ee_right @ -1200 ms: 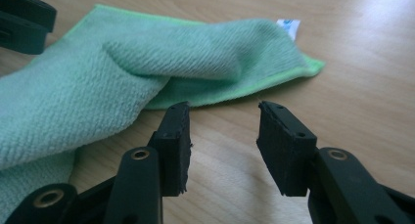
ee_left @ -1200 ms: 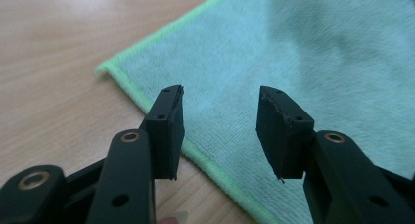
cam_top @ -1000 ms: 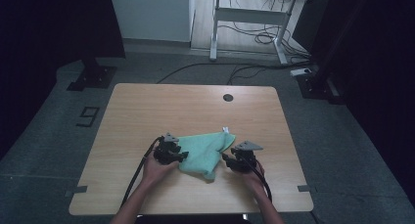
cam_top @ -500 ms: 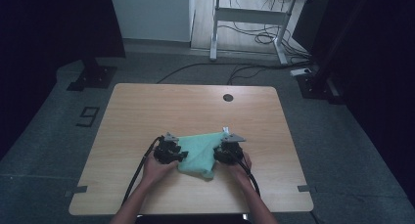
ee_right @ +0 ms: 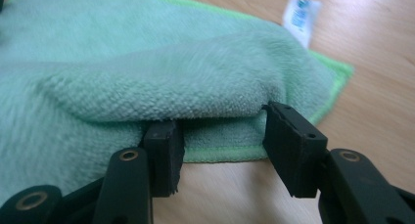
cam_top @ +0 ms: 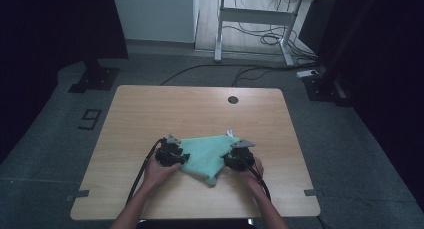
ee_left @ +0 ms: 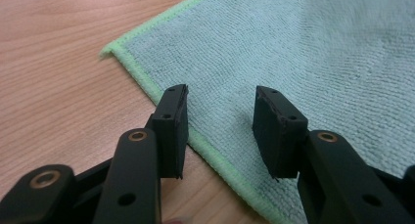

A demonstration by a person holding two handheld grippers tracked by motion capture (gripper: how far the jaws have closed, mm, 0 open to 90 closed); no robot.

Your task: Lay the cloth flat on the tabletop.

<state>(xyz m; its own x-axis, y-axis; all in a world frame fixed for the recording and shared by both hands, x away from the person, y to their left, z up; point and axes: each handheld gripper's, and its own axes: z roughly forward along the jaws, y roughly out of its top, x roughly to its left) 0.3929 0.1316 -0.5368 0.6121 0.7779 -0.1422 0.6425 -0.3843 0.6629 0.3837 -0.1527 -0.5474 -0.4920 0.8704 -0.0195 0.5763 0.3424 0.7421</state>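
Observation:
A light green microfibre cloth [cam_top: 206, 156] lies rumpled on the wooden table [cam_top: 150, 109], toward its near edge, with a white tag [cam_top: 229, 133] at its far right corner. My left gripper [cam_top: 172, 153] is at the cloth's left edge. Its jaws stand open over the hem of the cloth [ee_left: 274, 48], one on each side of the stitched border, with nothing pinched in the left gripper [ee_left: 222, 99]. My right gripper [cam_top: 237, 156] is at the cloth's right edge. A raised fold of the cloth [ee_right: 161, 82] bulges over the tips of the right gripper [ee_right: 222, 121], whose jaws are open. The tag [ee_right: 299, 18] lies beyond.
A round dark cable hole [cam_top: 232, 99] sits near the table's far edge. Beyond the table stand a white desk frame [cam_top: 250, 24] with floor cables and a black stand base [cam_top: 92, 79]. The gripper cables trail toward the near edge.
My right gripper has slid a little left into the cloth's right edge, which has bunched up into a fold. The left gripper has stayed put.

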